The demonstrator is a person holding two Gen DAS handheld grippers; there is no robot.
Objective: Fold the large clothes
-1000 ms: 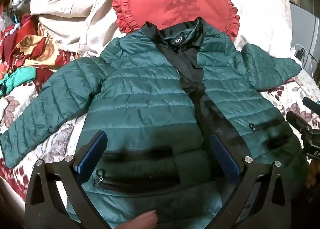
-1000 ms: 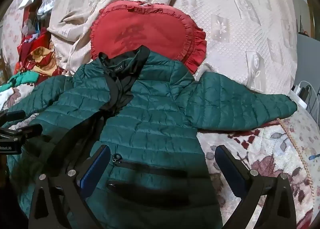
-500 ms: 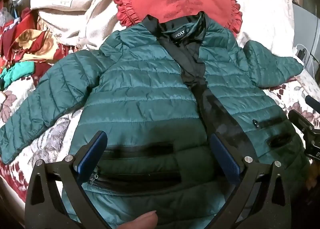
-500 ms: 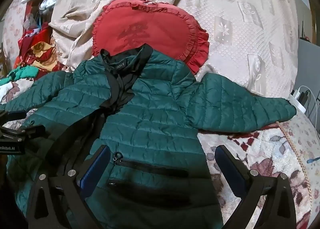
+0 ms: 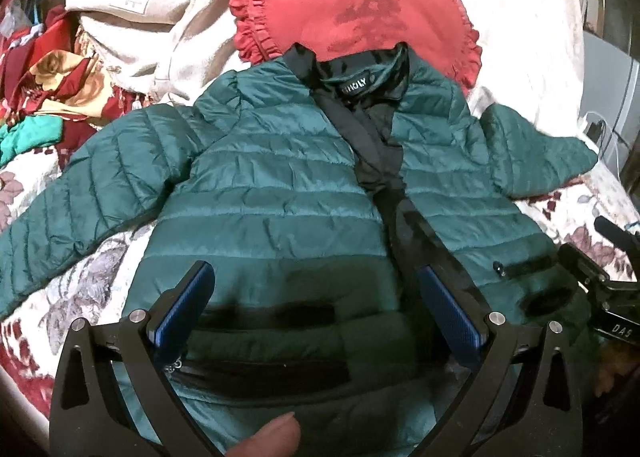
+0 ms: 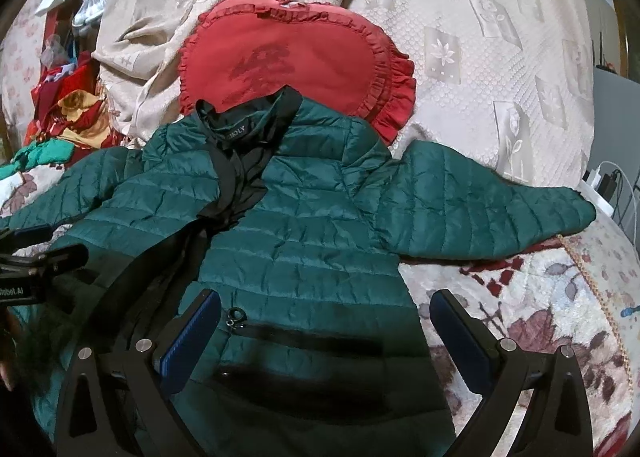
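Closest to me, my left gripper (image 5: 316,309) is spread wide, holding nothing. Its fingers (image 5: 448,311) have bumpy blue pads on black arms with shiny silver bolts. A fingertip of my own hand (image 5: 270,435) peeks in at the bottom edge. My right gripper (image 6: 326,331) is spread wide too, and it holds nothing.

Both grippers hang over the bottom part of the jacket (image 5: 288,193). It is a puffy dark green jacket, shiny and soft, stitched in rows like little pillows. It lies flat on its back on the bed, front side up, with the collar far from me. The front is partly open, and a black strip runs down the middle. On the side under my right gripper, a black pocket zipper (image 6: 304,337) with a small ring pull crosses the green. One sleeve (image 6: 480,213) sticks out to the right, flat on the cover. The other sleeve (image 5: 76,193) slants out to the left.

The jacket rests on a fuzzy bed cover (image 6: 536,321) with dark red and brown flowers on cream.

Past the collar sits a red pillow (image 6: 304,53) shaped like a heart, with a wavy frill around its edge. The collar touches it. Behind that is a cream quilted cloth (image 6: 472,37) with flower squares. Far left is a heap of bright clothes (image 5: 60,85) in red, yellow and green.
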